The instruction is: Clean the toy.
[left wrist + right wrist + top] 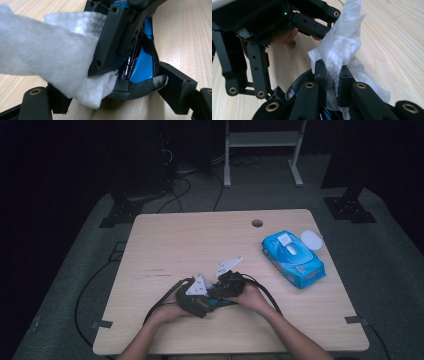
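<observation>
A white wipe (342,42) stands pinched between the pads of my right gripper (333,72), which is shut on it. In the left gripper view the same wipe (50,55) drapes over one of the right gripper's fingers (110,45). My left gripper (113,93) is open, its jaws standing wide on either side of the wipe and that finger. In the right gripper view, one of the left gripper's fingers (312,24) reaches the wipe's edge. From above, the left gripper (197,300) and right gripper (230,285) meet tip to tip near the table's front middle.
A blue pack of wet wipes (292,259) lies at the right of the wooden table (175,240), with a white round lid (311,239) beside it. A cable hole (257,223) sits near the far edge. Black cables (160,300) trail off the front left.
</observation>
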A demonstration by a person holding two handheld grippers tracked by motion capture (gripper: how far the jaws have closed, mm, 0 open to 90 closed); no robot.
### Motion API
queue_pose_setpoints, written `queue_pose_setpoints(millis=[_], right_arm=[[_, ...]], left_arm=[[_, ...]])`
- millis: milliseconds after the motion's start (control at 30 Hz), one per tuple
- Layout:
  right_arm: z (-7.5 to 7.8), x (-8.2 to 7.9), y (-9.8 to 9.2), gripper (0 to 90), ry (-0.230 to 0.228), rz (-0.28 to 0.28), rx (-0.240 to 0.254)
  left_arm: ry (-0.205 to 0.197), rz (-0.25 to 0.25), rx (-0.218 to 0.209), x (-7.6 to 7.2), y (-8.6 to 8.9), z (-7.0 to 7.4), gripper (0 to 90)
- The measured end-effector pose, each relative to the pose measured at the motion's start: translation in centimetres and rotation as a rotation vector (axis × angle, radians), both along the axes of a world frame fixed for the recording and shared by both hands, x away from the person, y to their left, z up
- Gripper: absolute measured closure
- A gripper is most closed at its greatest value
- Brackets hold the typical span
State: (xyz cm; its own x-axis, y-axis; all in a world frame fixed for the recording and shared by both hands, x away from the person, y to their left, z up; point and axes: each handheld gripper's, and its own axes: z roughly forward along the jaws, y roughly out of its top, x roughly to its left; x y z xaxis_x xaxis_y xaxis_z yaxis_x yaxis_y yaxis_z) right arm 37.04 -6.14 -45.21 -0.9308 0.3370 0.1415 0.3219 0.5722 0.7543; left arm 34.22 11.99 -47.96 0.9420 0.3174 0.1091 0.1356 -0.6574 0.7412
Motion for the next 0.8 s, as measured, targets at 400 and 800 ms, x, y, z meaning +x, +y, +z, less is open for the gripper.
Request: queue_pose_setpoints(millis=[400,800], right_arm=[[1.0,-1.4,-2.1,81.6,0.064,0.023,0.075],[-0.5,-1.9,-0.9,81.0,0.002,0.025,0.072]], left_arm=[[-0.002,0.001,-0.002,0.0,0.0,0.0,22.0],[0.000,-0.002,0.004,0.1,0.0,0.0,21.9]])
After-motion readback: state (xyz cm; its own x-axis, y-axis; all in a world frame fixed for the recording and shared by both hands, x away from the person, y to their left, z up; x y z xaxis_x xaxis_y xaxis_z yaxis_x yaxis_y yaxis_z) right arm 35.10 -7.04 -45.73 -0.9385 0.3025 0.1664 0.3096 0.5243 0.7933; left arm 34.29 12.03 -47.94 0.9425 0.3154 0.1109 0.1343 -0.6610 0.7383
